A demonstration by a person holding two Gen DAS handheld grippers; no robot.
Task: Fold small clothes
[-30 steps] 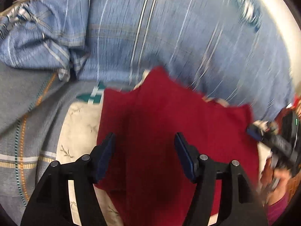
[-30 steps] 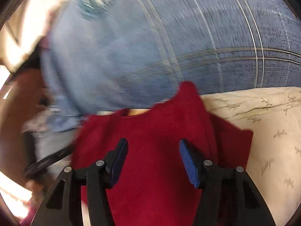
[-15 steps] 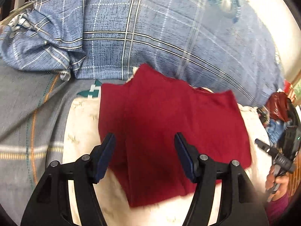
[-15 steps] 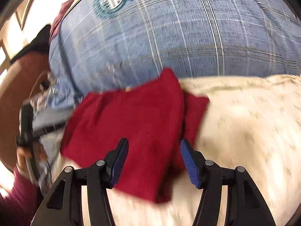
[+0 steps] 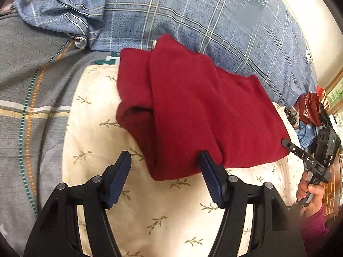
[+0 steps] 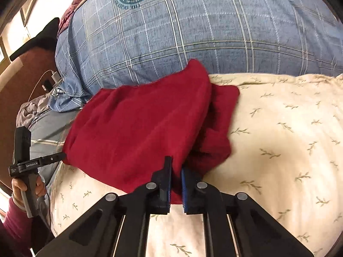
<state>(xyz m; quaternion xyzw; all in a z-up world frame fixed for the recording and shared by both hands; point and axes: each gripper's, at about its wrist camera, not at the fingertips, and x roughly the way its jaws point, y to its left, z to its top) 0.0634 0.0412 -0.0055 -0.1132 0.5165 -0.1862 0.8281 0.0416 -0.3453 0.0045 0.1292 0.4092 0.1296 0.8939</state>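
A dark red garment [image 5: 193, 107] lies folded on a cream leaf-print sheet [image 5: 150, 214], with a narrower layer sticking out on one side. My left gripper [image 5: 165, 171] is open. The garment's near corner lies between its blue pads, and they do not press on it. My right gripper [image 6: 175, 171] is shut on the near edge of the red garment [image 6: 139, 128], with cloth pinched between the pads. In the left wrist view the right gripper [image 5: 288, 144] shows at the cloth's right corner, held by a hand. The left gripper [image 6: 57, 157] appears at the cloth's left corner in the right wrist view.
A big blue plaid quilt [image 5: 214, 21] with a round emblem bulges right behind the garment. A grey striped blanket [image 5: 32, 85] lies to the left. A red bag [image 5: 308, 107] and clutter sit far right. A charger with its cable [image 6: 53, 77] lies by the quilt.
Both grippers have drawn back from over the garment to its near edge. The right jaws, open before, have closed on the cloth's edge. The left jaws have stayed open.
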